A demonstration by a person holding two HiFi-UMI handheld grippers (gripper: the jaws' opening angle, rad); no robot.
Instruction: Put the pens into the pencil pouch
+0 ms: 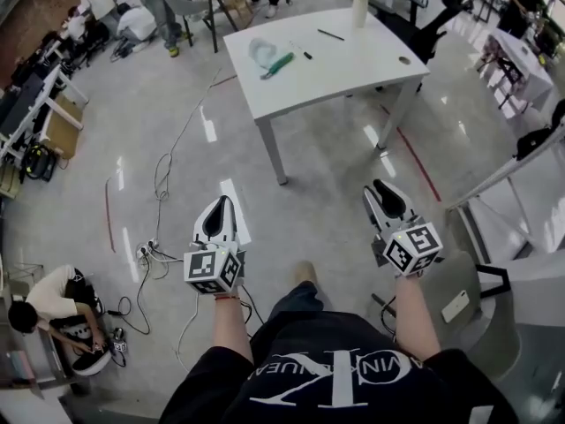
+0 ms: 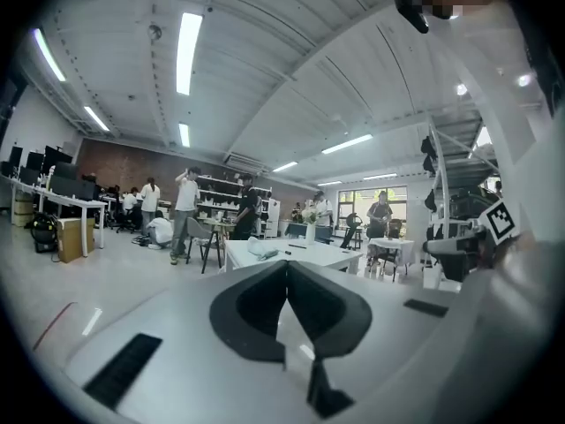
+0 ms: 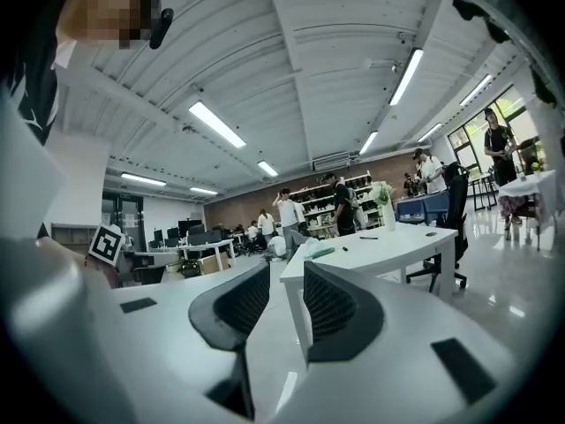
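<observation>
Ahead of me stands a white table point(image 1: 353, 64). On it lie a clear pencil pouch point(image 1: 259, 51), a green pen point(image 1: 278, 64) beside the pouch, and two black pens point(image 1: 331, 34) further right. Both grippers hang over the floor, well short of the table. My left gripper point(image 1: 222, 205) is shut with nothing in it; its jaws meet in the left gripper view point(image 2: 287, 269). My right gripper point(image 1: 382, 191) is open and empty, and the table point(image 3: 388, 241) shows through the gap in the right gripper view point(image 3: 287, 276). The pouch point(image 3: 316, 250) looks small there.
A white vase with flowers point(image 1: 358, 5) stands at the table's far edge. Cables point(image 1: 159, 254) run over the floor at the left, near a person crouching point(image 1: 53, 312). More people and chairs point(image 1: 190, 7) are behind the table. A shelf frame point(image 1: 503, 184) stands at the right.
</observation>
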